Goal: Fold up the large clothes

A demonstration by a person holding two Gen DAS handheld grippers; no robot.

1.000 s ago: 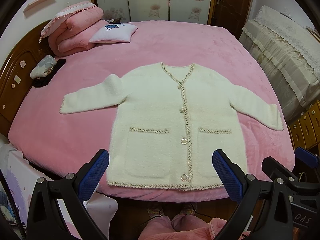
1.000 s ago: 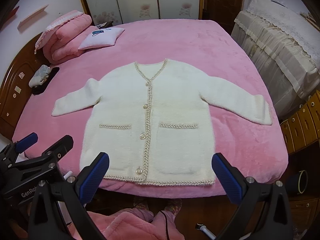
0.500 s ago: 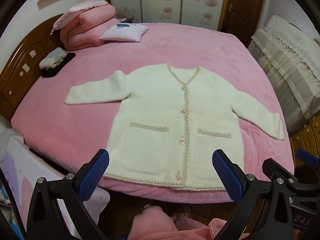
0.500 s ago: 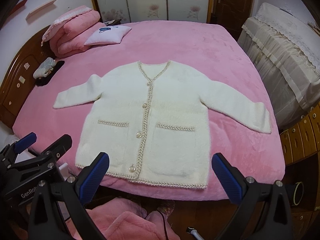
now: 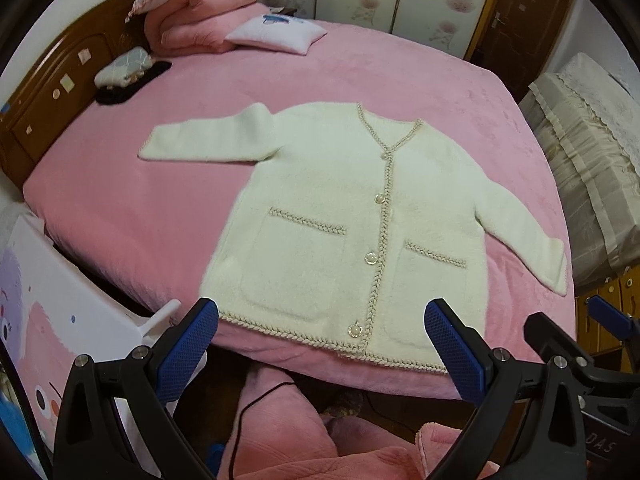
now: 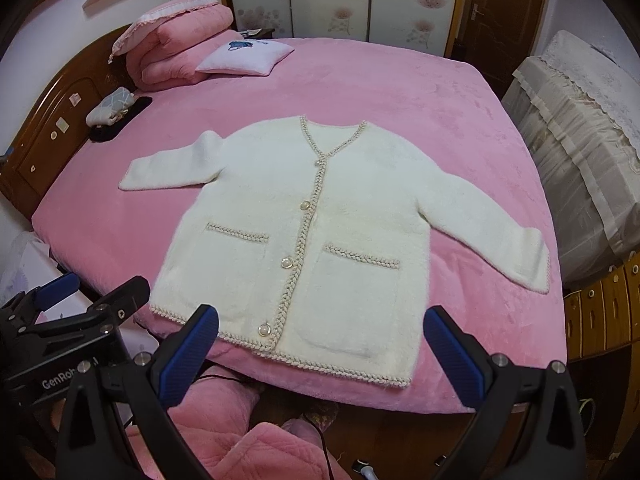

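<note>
A cream fluffy cardigan [image 5: 344, 216] with braided trim, pearl buttons and two front pockets lies flat and buttoned on the pink bed [image 5: 120, 208], both sleeves spread out; it also shows in the right wrist view [image 6: 320, 232]. My left gripper [image 5: 320, 340] is open and empty, held off the bed's near edge, just short of the cardigan's hem. My right gripper [image 6: 320, 344] is open and empty, also near the hem. The left gripper shows at the lower left of the right wrist view [image 6: 80, 320].
Folded pink quilts [image 6: 176, 44] and a white pillow [image 6: 244, 60] lie at the bed's head by the wooden headboard [image 6: 48, 120]. A small bundle [image 6: 112, 112] lies at the left. A covered cabinet [image 6: 580, 140] stands right, drawers [image 6: 604, 304] below it.
Both grippers have shifted left and turned, so the cardigan sits more to the right and tilted in view. Both stay open and the cardigan has not moved.
</note>
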